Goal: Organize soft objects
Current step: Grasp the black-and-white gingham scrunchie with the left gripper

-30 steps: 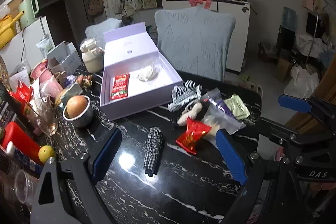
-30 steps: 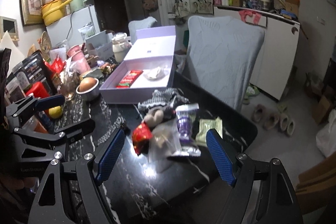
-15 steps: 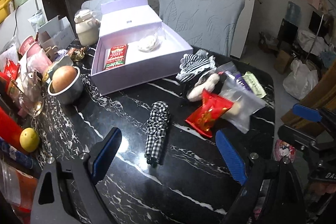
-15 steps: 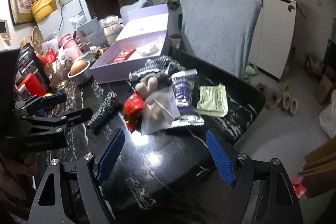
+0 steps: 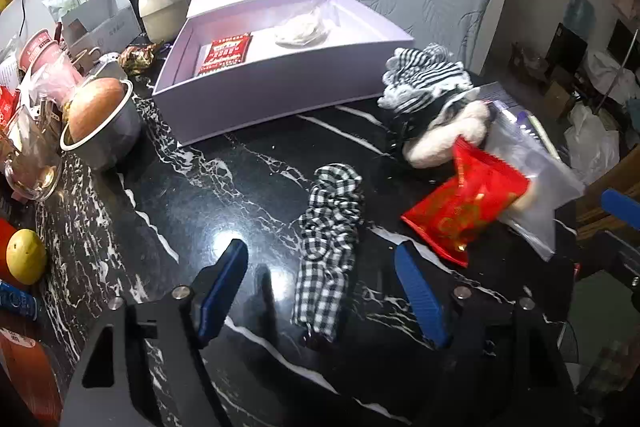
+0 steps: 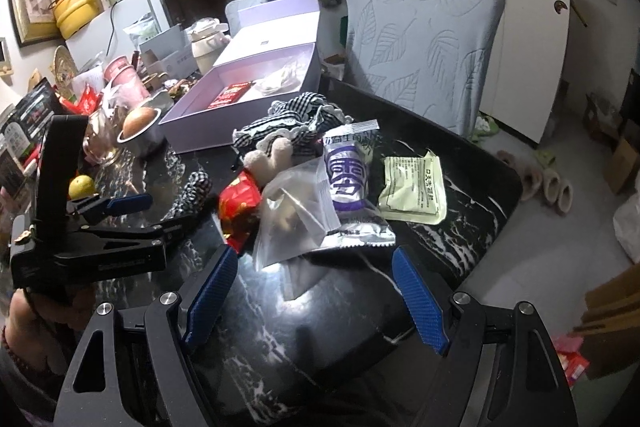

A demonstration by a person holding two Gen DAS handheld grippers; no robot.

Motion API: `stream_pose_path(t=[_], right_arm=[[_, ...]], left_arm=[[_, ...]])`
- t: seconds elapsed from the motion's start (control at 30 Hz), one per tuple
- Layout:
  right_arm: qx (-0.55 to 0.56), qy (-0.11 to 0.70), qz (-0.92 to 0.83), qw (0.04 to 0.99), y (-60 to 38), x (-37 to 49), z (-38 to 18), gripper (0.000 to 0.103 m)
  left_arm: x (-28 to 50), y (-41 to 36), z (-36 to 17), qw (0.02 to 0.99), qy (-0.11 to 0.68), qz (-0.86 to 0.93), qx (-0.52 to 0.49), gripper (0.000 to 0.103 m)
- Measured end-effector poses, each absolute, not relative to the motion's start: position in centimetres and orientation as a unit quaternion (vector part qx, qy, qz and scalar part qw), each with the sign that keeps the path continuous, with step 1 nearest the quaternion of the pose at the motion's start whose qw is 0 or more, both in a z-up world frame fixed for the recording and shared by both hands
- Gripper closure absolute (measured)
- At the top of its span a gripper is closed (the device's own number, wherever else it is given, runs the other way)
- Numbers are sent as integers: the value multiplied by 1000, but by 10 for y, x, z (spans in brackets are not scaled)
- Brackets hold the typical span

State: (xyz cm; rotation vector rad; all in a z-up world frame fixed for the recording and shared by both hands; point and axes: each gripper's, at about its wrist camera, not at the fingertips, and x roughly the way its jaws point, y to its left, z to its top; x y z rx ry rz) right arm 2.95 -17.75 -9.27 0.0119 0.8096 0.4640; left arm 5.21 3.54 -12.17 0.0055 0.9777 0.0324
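The left gripper (image 5: 322, 285) has just been narrowing around the checkered cloth (image 5: 330, 243), not yet pinched; the right gripper (image 6: 314, 293) is held wide open, empty.

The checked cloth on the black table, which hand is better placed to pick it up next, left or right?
Left. The checked cloth lies right between the open left gripper pads, whose jaws have just been closing. The right gripper sits open nearer the clear bag.

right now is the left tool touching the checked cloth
Apart. The left wrist view shows the cloth lying between the left tool's fingers, with bare table on both sides.
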Motion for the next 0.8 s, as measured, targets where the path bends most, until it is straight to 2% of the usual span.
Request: stream_pose_path(t=[0.13, 0.33, 0.37, 0.47, 0.8], right_arm=[[3, 393, 224, 892, -176, 37, -96, 22], [11, 399, 227, 888, -177, 42, -100, 22], [12, 399, 226, 888, -178, 43, -101, 22], [12, 400, 224, 888, -178, 44, -102, 22], [24, 395, 221, 891, -186, 46, -99, 22]], left_arm=[[60, 39, -129, 877, 480, 13, -10, 37], [64, 40, -131, 878, 478, 11, -13, 66], [64, 39, -130, 878, 478, 8, -12, 76], [64, 35, -128, 879, 476, 7, -2, 81], [41, 27, -95, 894, 447, -23, -20, 81]])
